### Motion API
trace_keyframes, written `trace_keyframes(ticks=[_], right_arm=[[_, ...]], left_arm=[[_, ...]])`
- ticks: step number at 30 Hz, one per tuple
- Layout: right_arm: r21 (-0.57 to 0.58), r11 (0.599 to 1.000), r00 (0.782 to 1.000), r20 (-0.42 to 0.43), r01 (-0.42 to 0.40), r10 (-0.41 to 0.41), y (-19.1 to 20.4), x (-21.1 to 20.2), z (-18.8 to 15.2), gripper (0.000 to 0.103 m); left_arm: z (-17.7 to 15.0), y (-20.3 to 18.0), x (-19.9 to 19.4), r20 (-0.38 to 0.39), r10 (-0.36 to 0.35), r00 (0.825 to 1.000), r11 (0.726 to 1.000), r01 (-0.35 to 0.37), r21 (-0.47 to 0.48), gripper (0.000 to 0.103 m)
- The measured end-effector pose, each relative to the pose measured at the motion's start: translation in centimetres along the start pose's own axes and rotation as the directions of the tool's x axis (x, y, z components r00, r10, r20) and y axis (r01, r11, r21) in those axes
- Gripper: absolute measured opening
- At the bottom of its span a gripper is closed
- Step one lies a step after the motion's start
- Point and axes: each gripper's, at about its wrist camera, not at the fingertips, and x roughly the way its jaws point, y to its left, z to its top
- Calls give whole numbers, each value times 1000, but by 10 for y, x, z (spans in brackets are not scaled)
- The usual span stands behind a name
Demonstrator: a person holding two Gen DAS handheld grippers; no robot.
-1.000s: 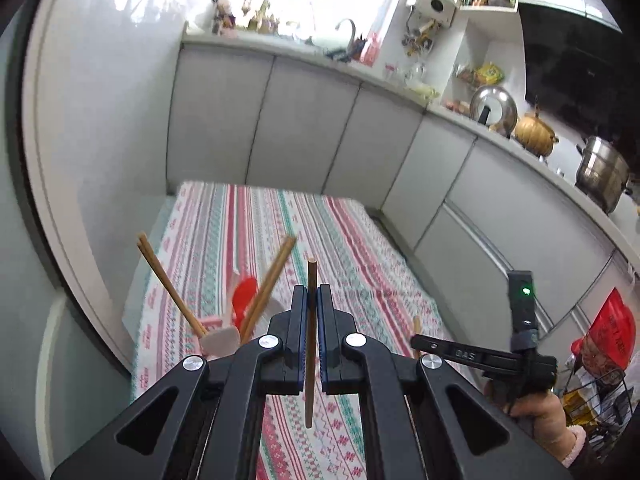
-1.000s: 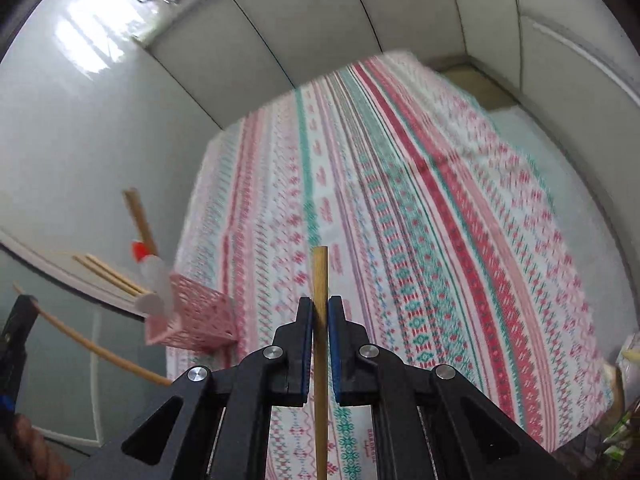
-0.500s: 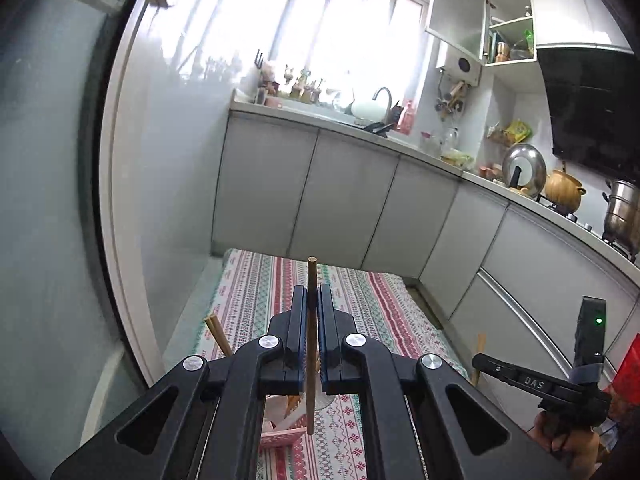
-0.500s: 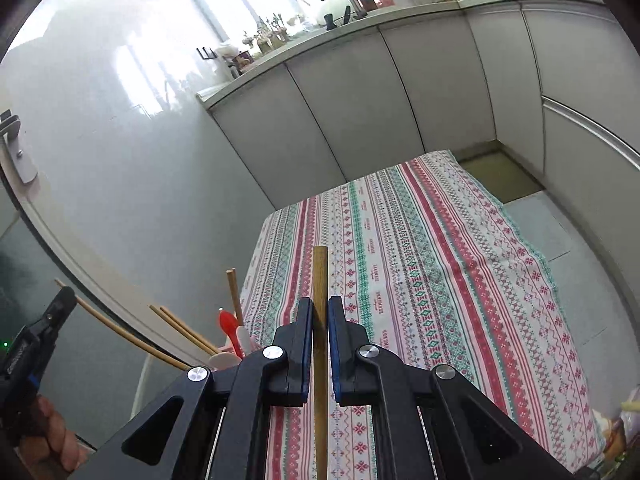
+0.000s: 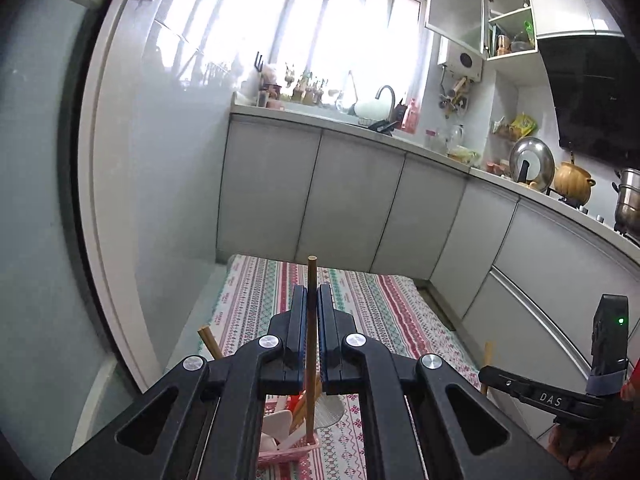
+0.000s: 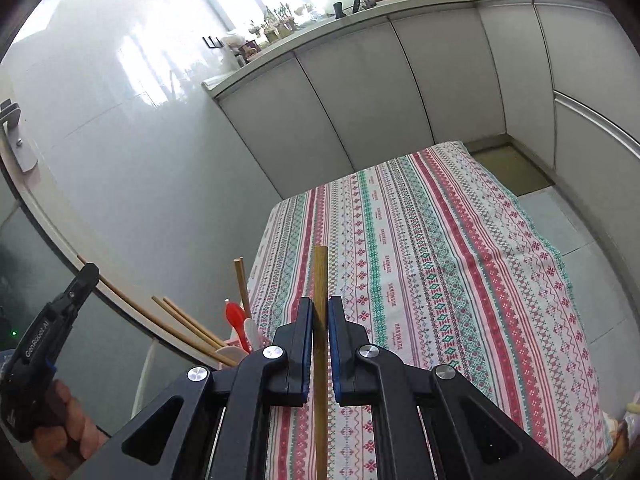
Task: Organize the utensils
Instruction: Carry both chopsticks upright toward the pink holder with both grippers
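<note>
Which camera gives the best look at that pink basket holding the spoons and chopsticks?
The left wrist view: the pink basket shows low between the claw arms, spoons and chopsticks standing in it. The right wrist view hides the basket behind the claw; only the utensils' tops stick out.

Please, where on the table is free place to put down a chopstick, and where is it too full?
Free: the striped tablecloth from the right gripper to the cabinets. Crowded: the near left corner by the wall, where the pink basket holds chopsticks and spoons.
</note>
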Motion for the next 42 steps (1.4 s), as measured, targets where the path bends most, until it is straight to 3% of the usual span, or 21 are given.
trace_keyframes(ticks=[6,11,14,20,23,26,32,35,37,42], right_arm=[[-7,1000,1000,9,-2,2,1,-2,0,8],[-19,1000,1000,8,7,-7,2,-2,-2,8],[-20,1000,1000,12,6,-6,2,-3,-2,8],[-32,1000,1000,11,0,1,6,-1,-4,8],[-34,999,1000,3,-2,3,8,1,-6,8],[-41,999,1000,5,-3,3,11,2,-8,8],[-56,998,999,30,-17,18,19,2,-8,8],[-62,998,998,57,-31,35,24,2,-6,8],[-66,997,996,79,-41,46,29,4,-4,8],[-62,994,988,124,-85,92,41,16,1,8]], left_arm=[[-9,-6,20,-25,11,1000,1000,-10,30,4],[-20,-5,42,-95,-9,995,999,13,35,4],[-29,1,58,-168,-10,986,1000,13,16,5],[-40,1,68,-224,-15,975,999,23,32,5],[-48,-5,79,-283,-37,958,997,52,48,5],[-52,-8,83,-288,-35,957,996,57,65,6],[-52,2,84,-309,-47,950,999,52,8,7],[-51,8,76,-310,-31,950,999,32,-3,26],[-50,11,67,-298,-20,954,1000,17,-11,55],[-44,22,45,-289,-6,957,1000,-2,-27,66]])
